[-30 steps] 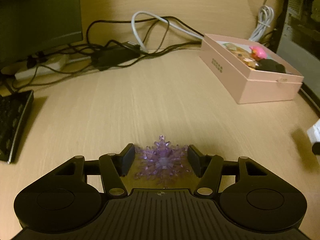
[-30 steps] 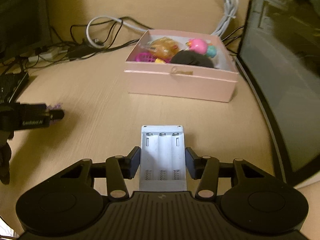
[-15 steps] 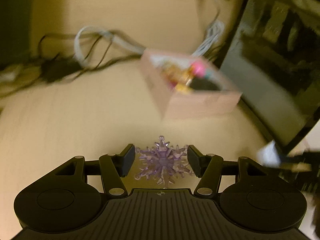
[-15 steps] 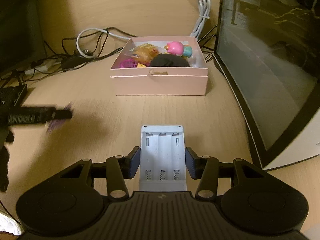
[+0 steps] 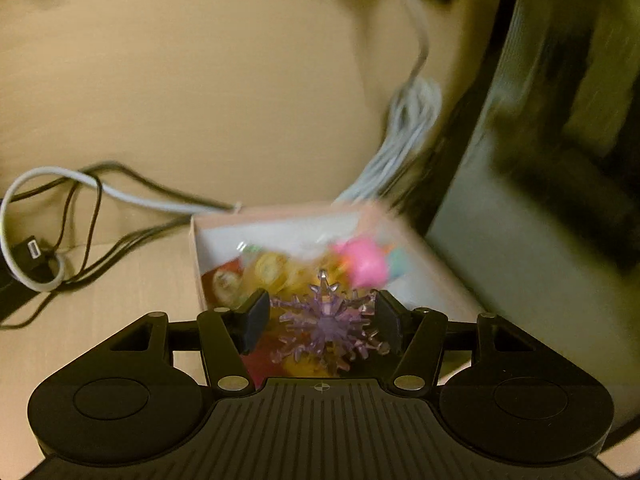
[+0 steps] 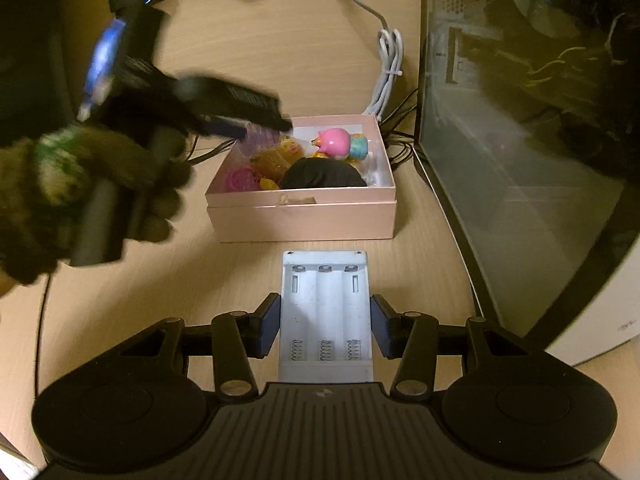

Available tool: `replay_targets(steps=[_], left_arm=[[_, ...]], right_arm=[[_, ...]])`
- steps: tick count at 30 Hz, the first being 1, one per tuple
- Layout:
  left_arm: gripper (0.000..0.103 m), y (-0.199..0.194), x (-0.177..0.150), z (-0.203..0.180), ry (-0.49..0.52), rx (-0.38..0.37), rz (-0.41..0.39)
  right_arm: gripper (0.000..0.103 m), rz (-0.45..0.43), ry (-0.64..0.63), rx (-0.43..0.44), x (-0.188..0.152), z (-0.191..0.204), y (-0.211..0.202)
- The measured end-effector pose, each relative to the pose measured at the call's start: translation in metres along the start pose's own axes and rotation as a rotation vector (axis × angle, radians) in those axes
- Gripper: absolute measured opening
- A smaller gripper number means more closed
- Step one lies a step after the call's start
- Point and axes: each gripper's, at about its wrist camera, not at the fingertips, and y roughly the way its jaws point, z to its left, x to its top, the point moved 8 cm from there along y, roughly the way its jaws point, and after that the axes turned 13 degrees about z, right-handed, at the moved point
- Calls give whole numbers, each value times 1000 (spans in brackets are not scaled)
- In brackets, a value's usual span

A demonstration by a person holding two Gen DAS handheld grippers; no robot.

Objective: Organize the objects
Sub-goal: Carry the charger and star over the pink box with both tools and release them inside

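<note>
My left gripper (image 5: pixel 322 322) is shut on a purple crystal snowflake (image 5: pixel 326 322) and holds it above the open pink box (image 5: pixel 196 256). The box holds a pink round toy (image 5: pixel 362 260) and yellow toys. In the right wrist view the left gripper (image 6: pixel 264 124) reaches over the left back part of the pink box (image 6: pixel 304 220), with the snowflake (image 6: pixel 260 138) at its tip. My right gripper (image 6: pixel 324 326) is shut on a white battery holder (image 6: pixel 325 312), held above the desk just in front of the box.
A glass-sided computer case (image 6: pixel 520 140) stands right of the box. A bundled white cable (image 6: pixel 388 68) and dark cables (image 5: pixel 80 216) lie behind and left of the box. A black round object (image 6: pixel 324 174) lies in the box front.
My left gripper lifted the snowflake off the desk and swung right, over the pink box. My right gripper rose with the battery holder and now looks down on the box.
</note>
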Motion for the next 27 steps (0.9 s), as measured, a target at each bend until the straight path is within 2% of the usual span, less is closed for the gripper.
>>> replay_targets(steps=[3,6,11,16,19,22,26,27], left_arm=[[60,1,-5,-2,-3,-20,-5],[60,1,-9,-4,19,-20,26],[60,-39,-2,15,-104,-96,-103],[61,-78,-11,36,-175,-109,-147],[61,-91,-32,46,-208,-106,-130],[61,-99,-59,54,-244,-102,-96],[60,-99,-94,68,-299,-89,-46],[60,-98,-99,71,-309,-80,-27]], right_arm=[[47,-3,-13,-8,9,-4,7],[47,18,6,-1,16,-12,20],[47,3,-9,-2,37,-14,30],[47,-73,-35,-5,94,-9,34],[47,-107,-61,-12,132,-1,46],[47,-116,-94,-65,163,5,67],[48,-57,-126,-95,190,9,106],[52,-39,-127,-106,193,8,116]])
